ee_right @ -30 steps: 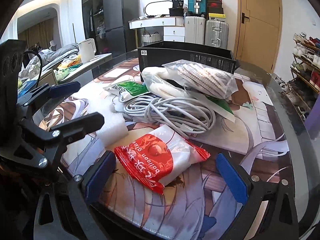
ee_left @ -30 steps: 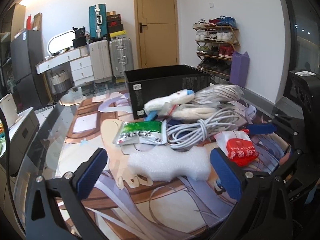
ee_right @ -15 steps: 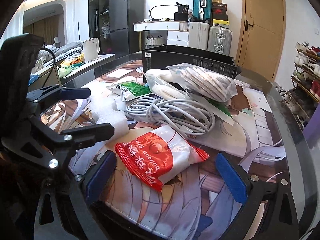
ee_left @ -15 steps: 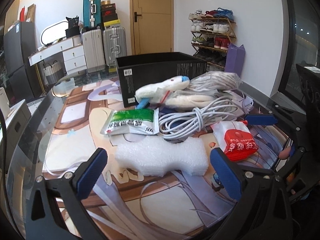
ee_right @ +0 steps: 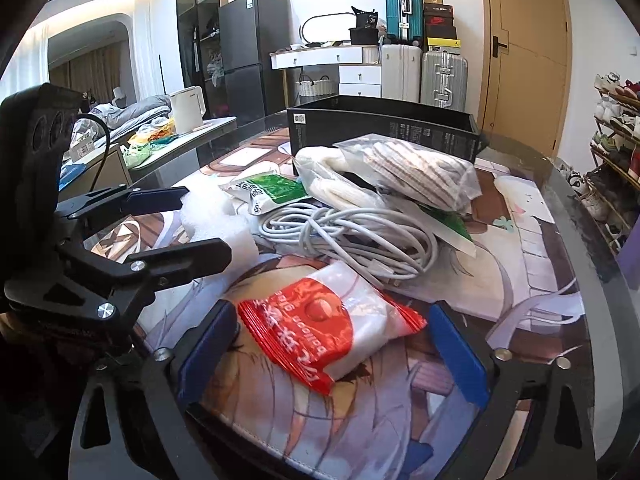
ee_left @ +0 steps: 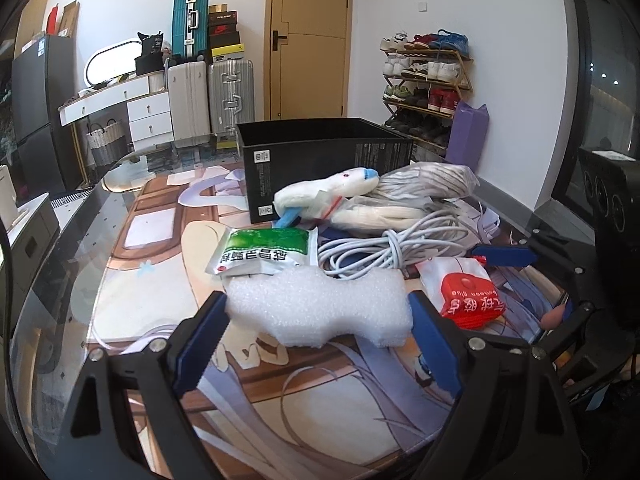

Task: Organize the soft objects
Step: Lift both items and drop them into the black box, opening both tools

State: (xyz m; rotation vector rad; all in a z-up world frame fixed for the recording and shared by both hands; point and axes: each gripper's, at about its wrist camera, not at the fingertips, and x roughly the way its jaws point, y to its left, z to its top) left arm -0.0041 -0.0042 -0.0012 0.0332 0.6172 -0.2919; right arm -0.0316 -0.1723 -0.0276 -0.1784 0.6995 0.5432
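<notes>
A white foam block (ee_left: 320,308) lies on the printed mat between the open fingers of my left gripper (ee_left: 316,344), its ends near both blue pads; it also shows in the right wrist view (ee_right: 216,224). A red and white packet (ee_right: 328,328) lies between the open fingers of my right gripper (ee_right: 332,356); it also shows in the left wrist view (ee_left: 464,292). Behind lie a green and white packet (ee_left: 264,256), a coiled white cable (ee_left: 384,248), bagged white soft items (ee_left: 400,196) and a black open box (ee_left: 320,156).
The pile sits on a glass table (ee_right: 624,320) covered by a printed mat (ee_left: 152,296). Suitcases (ee_left: 212,96), a white dresser (ee_left: 120,112), a door and a shoe rack (ee_left: 428,84) stand behind. A low table with a kettle (ee_right: 186,110) is at left.
My left gripper has moved forward so the foam block now lies between its fingers. My right gripper has edged forward around the red and white packet.
</notes>
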